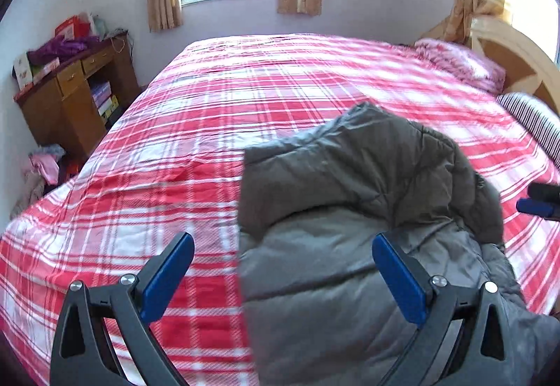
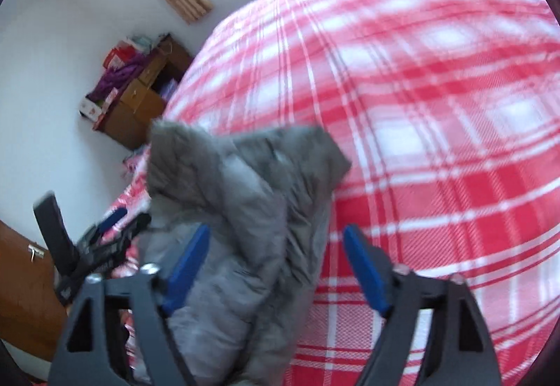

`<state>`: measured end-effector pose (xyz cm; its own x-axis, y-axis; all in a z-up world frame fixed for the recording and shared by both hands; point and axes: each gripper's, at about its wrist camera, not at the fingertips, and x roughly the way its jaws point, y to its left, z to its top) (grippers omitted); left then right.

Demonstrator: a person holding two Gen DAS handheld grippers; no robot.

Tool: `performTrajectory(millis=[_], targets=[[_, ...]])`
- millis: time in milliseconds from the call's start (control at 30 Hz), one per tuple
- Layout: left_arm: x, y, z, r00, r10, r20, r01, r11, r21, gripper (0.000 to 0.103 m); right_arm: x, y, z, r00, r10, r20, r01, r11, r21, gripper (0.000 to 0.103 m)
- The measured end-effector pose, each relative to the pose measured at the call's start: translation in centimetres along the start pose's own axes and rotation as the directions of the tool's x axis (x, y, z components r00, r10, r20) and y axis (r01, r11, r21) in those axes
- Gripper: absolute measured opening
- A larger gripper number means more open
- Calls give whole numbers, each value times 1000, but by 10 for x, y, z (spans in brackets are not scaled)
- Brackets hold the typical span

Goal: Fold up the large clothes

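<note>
Left wrist view: left gripper [image 1: 282,275], jaws spread wide, holding nothing; its right blue pad [image 1: 397,281] lies over the grey padded jacket [image 1: 353,211], contact not determinable.
Jacket position: lower centre to lower right of frame, bunched on the red plaid bedspread [image 1: 175,147].
Frame right edge: part of the right gripper [image 1: 539,200], apart from the jacket.
Upper left: wooden desk [image 1: 77,95] against the wall.

Right wrist view: right gripper [image 2: 276,268], jaws released wide, gripping nothing.
Jacket [image 2: 238,197]: lower centre, between the blue pads, blurred; touching not determinable.
Lower left: left gripper [image 2: 112,228] beside the jacket.
</note>
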<state>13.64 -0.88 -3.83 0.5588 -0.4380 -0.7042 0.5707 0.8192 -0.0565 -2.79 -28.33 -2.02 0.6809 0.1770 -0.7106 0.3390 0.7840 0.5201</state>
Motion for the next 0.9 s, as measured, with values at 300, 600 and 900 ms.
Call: performTrajectory(millis=[300,600,900], targets=[[28,13,-32,987,-141,-77,132,986,-101,102,56,19,-12,989,-126,-74,119,988,-95,103],[71,18,-50,943,-313,-113,270,918,-290,102,88,-10,-41,999,-42,0,42,994,-103,103],[45,18,-57,884,-468,-18,439,841,-316,66,97,16,-49,996,60,-66,-69,989,-134,54]])
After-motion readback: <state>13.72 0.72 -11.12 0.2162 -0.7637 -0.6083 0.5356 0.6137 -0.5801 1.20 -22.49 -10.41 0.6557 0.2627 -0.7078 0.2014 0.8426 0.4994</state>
